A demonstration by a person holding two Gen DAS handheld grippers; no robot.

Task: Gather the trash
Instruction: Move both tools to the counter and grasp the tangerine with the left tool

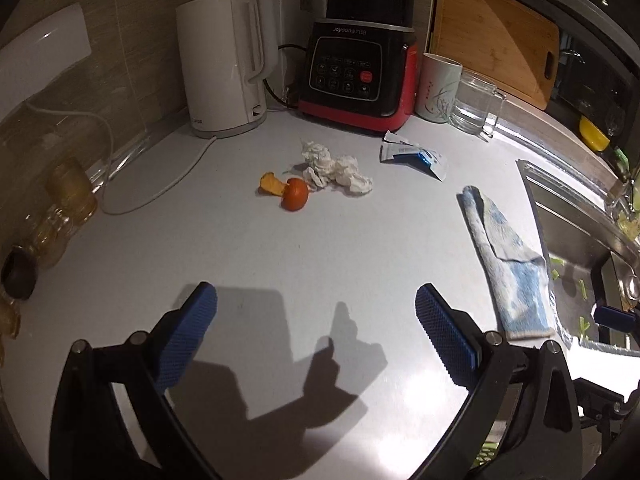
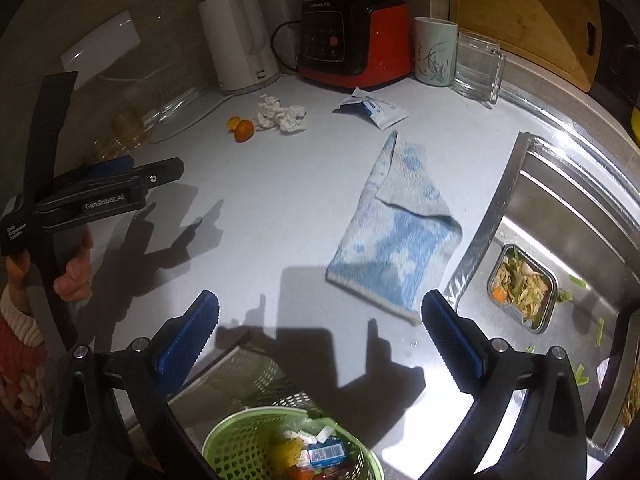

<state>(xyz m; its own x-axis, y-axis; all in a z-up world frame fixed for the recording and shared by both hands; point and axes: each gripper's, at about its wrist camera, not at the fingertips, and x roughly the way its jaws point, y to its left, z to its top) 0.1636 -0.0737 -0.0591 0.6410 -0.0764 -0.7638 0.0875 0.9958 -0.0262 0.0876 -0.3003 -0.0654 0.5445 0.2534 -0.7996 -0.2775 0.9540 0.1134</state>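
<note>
On the grey counter lie a crumpled white tissue (image 1: 336, 168) (image 2: 282, 114), an orange fruit with peel (image 1: 294, 194) (image 2: 242, 129) and a torn white-and-blue wrapper (image 1: 416, 155) (image 2: 372, 109). My left gripper (image 1: 316, 336) is open and empty, hovering above the counter short of these; it also shows at the left of the right wrist view (image 2: 116, 176). My right gripper (image 2: 320, 340) is open and empty above a green mesh trash basket (image 2: 236, 444) that holds trash.
A blue-white cloth (image 1: 504, 256) (image 2: 400, 232) lies by the sink (image 2: 560, 216), which holds a food container (image 2: 520, 284). At the back stand a white kettle (image 1: 224, 64), a red blender (image 1: 356, 68), a mug (image 1: 438, 88), a glass (image 1: 476, 102) and a cutting board (image 1: 492, 36). Bottles (image 1: 60, 208) stand left.
</note>
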